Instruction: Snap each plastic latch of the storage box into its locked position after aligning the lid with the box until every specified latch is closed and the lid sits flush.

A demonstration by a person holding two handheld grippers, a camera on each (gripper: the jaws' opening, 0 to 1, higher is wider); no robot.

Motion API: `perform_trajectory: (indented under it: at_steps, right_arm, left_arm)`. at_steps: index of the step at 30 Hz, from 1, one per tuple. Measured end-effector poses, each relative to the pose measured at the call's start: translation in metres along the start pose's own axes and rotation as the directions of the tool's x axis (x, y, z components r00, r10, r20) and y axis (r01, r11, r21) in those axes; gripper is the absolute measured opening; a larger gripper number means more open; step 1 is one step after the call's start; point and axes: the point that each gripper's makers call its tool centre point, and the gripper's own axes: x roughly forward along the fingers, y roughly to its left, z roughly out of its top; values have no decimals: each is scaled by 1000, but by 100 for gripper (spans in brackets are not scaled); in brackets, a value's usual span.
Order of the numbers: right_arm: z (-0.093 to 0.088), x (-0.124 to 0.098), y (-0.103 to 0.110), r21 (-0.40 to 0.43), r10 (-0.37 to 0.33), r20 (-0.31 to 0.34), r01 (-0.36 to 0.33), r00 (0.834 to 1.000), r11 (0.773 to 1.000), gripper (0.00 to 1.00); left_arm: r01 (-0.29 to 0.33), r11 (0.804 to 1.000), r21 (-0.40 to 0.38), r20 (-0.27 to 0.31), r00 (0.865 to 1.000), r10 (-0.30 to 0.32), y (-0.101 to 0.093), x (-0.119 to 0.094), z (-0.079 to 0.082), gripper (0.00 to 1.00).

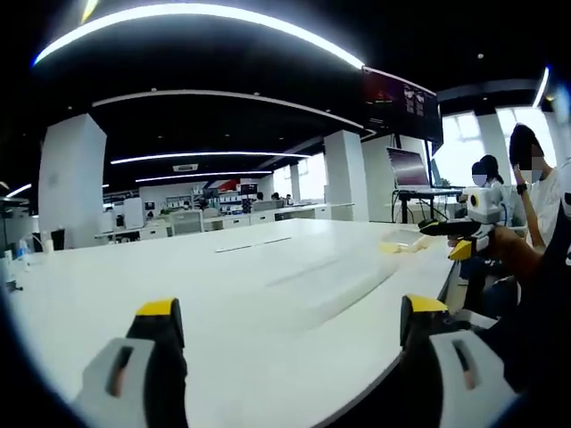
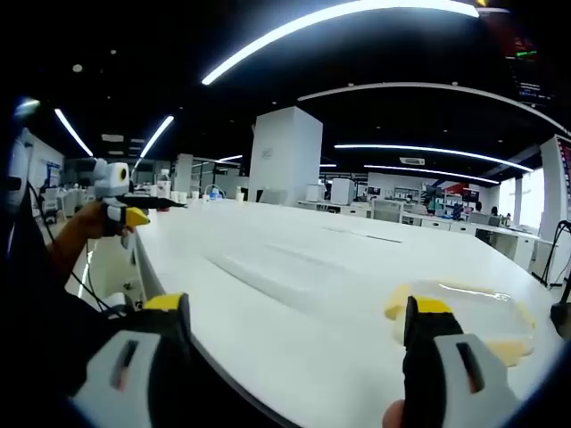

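Broad white table (image 2: 294, 294): smooth, faintly glossy top that catches the ceiling lights. Clear plastic storage box with yellow latches (image 2: 464, 316): glossy, see-through lid. My right gripper (image 2: 299, 334) and my left gripper (image 1: 290, 334): matt black plastic jaws with yellow tips, over smooth pale grey plastic bodies.

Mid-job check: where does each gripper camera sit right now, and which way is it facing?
Left gripper view: rides the left gripper, facing across the long white table; right gripper enters at right.
Right gripper view: rides the right gripper, facing the clear yellow-latched plastic storage box; left gripper, hand-held, at left.
Shared: the table, the box.
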Motion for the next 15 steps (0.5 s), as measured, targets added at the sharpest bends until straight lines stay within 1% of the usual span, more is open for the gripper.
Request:
perform_trajectory:
  at_steps: [8, 9, 10, 15]
  right_arm:
    - [-2, 0, 0, 8, -1, -4, 1, 1000, 1000, 98]
    - [-2, -1, 0, 7, -3, -3, 3, 1000, 1000, 98]
    - [-2, -1, -1, 7, -3, -3, 3, 1000, 1000, 98]
    - [-2, -2, -2, 9, -6, 0, 6, 1000, 1000, 97]
  left_arm:
    - [6, 1000, 4, 1, 1000, -6, -1, 0, 0, 100]
    - [2, 1000, 4, 1, 1000, -2, 0, 0, 0, 100]
    - [-18, 1000, -8, 4, 1000, 18, 4, 0, 0, 100]
    - [-29, 1000, -9, 4, 1000, 29, 8, -1, 0, 100]
